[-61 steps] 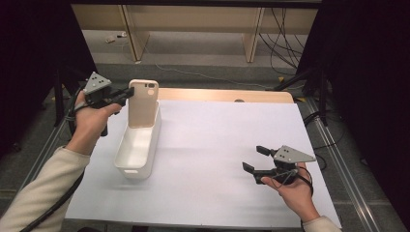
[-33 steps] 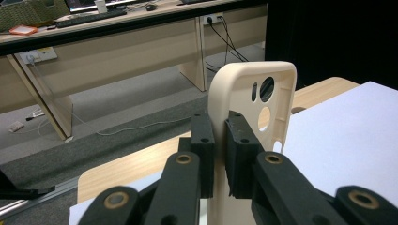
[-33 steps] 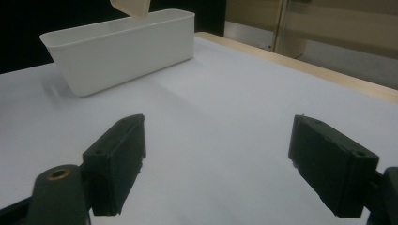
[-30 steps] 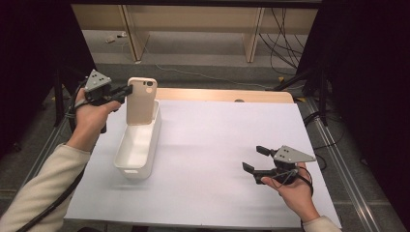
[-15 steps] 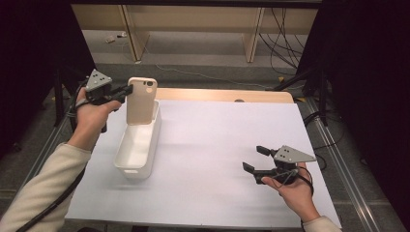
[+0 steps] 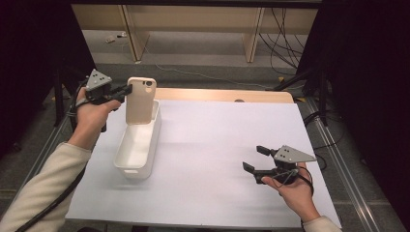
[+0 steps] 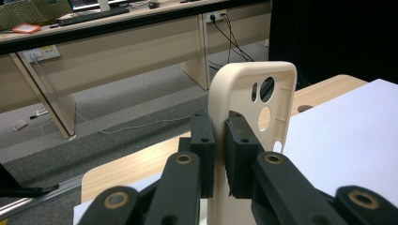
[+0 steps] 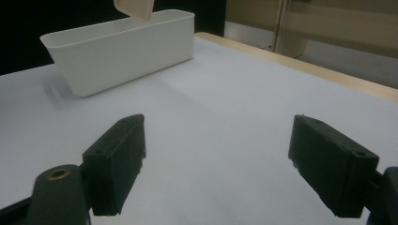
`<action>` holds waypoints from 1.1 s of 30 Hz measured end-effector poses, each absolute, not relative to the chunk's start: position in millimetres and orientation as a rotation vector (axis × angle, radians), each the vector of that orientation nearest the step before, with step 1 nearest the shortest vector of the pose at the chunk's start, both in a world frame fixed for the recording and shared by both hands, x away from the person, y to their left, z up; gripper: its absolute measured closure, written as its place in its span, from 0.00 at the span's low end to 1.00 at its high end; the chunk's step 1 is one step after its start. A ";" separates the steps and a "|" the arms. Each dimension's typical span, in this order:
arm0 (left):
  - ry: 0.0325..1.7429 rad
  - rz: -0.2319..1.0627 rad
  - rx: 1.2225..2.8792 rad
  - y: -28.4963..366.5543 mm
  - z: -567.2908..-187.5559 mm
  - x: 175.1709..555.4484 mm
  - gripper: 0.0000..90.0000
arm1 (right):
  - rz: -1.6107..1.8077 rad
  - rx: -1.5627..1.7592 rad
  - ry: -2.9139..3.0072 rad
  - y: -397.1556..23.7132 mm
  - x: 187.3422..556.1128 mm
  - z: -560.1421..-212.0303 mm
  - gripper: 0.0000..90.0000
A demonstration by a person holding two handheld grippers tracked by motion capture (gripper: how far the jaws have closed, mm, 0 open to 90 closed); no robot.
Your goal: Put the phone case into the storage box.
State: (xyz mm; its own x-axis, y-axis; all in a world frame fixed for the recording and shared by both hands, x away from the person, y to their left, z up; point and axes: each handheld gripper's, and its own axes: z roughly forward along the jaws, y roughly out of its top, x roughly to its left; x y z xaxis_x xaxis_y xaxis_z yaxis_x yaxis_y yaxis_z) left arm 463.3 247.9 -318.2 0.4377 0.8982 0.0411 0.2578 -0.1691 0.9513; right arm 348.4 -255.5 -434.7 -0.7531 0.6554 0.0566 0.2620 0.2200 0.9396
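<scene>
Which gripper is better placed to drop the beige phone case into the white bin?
Left. The left gripper is shut on the beige phone case, upright above the white plastic bin. The right gripper is open, empty, far off.

A white sheet [image 6: 217, 145] covers the wooden desk [image 6: 227, 95]. Beyond its far edge lies grey carpet [image 6: 193, 53], with pale wooden table legs [image 6: 252, 34] and loose cables [image 6: 283, 29]. Black curtains [image 6: 362, 72] hang on both sides.

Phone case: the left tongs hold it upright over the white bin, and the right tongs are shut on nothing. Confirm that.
Not quite. The right tongs are open, jaws wide apart over the bare table, as the right gripper view shows. The rest holds: the left tongs hold the phone case upright over the white bin.
</scene>
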 end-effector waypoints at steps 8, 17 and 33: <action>1.013 0.798 1.684 248.7 -317.9 464.7 0.92 | 1.542 0.847 2.148 -255.5 348.5 -434.5 0.23; 1.011 0.796 1.687 246.7 -321.5 468.6 0.92 | 1.521 0.852 2.156 -256.6 348.0 -433.9 0.23; 1.013 0.806 1.677 246.3 -324.2 474.2 0.92 | 1.519 0.852 2.156 -256.4 348.0 -434.0 0.23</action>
State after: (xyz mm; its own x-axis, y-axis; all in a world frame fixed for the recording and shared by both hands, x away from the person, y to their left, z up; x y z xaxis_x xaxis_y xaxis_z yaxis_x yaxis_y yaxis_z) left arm 474.2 246.3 -324.2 0.4318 0.9006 0.0501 0.2511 -0.1734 0.9523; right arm 348.0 -256.4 -434.0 -0.7500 0.6599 0.0446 0.2640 0.2369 0.9350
